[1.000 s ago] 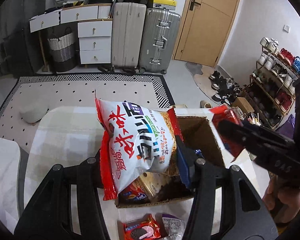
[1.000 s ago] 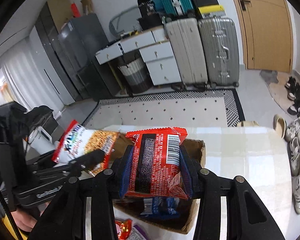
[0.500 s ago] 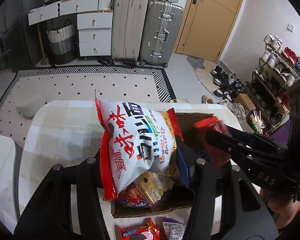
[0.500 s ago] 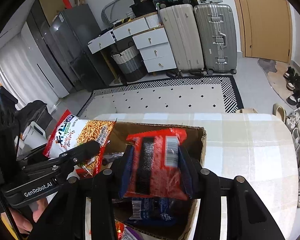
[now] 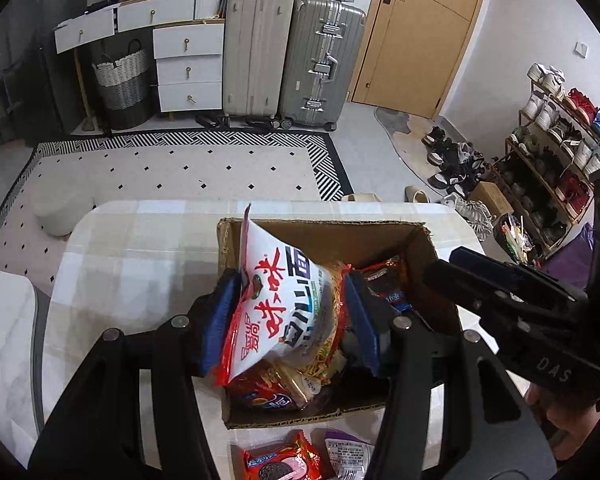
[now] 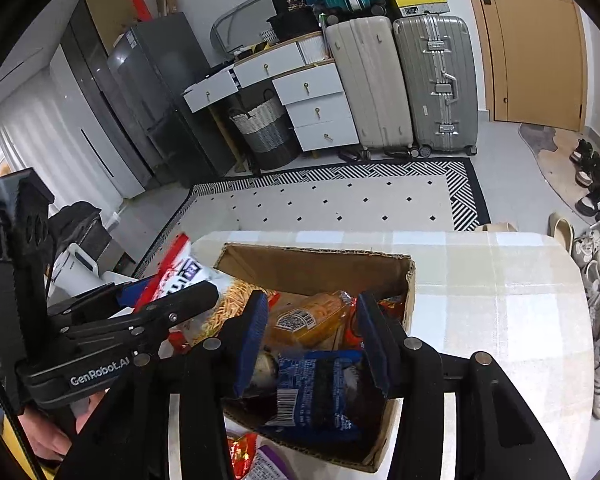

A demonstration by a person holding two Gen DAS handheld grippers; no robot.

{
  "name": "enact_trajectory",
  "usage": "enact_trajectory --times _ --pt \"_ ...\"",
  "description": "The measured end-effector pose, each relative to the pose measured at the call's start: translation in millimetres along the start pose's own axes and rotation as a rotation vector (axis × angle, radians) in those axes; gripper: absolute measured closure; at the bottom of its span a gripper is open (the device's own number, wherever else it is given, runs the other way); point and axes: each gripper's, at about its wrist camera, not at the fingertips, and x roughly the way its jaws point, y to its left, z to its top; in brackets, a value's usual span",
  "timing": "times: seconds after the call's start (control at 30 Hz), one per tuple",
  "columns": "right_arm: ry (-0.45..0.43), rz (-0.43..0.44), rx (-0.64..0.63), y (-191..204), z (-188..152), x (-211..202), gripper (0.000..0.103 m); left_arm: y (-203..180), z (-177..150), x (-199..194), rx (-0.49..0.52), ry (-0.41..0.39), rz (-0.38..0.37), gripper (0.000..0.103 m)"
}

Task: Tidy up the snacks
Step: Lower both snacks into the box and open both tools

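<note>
The left gripper (image 5: 288, 312) has its fingers (image 5: 220, 320) clenched on a white noodle packet (image 5: 278, 308), held partly down inside the cardboard box (image 5: 324, 236). The right gripper (image 6: 312, 336) hangs over the same box, its fingers (image 6: 252, 332) parting with nothing gripped between them; a blue snack packet (image 6: 316, 392) lies in the box below. The box stands on the desk (image 6: 492, 304); an Oreo packet (image 5: 280, 462) lies just in front of the box.

White walls (image 5: 516, 40), pale floor w/ black-bordered dotted rug (image 5: 180, 168). White drawers (image 5: 188, 68), woven basket (image 5: 122, 84), two suitcases (image 5: 284, 52) along back wall. Wood door (image 5: 420, 36) at right, shoe rack (image 5: 556, 152) nearby. Grey fridge (image 6: 156, 96), curtains (image 6: 52, 136).
</note>
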Motion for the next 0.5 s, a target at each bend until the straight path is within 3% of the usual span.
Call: enact_trajectory --times 0.2,0.27,0.5 --pt "-0.029 0.000 -0.010 8 -1 -22 0.054 2 -14 -39 0.006 -0.039 0.030 0.051" --pt "-0.044 0.003 -0.011 11 -1 -33 0.054 -2 -15 -56 0.030 -0.064 0.082 0.049" --pt "-0.096 0.010 -0.030 35 -7 -82 0.053 -8 -27 -125 0.050 -0.132 0.078 0.037"
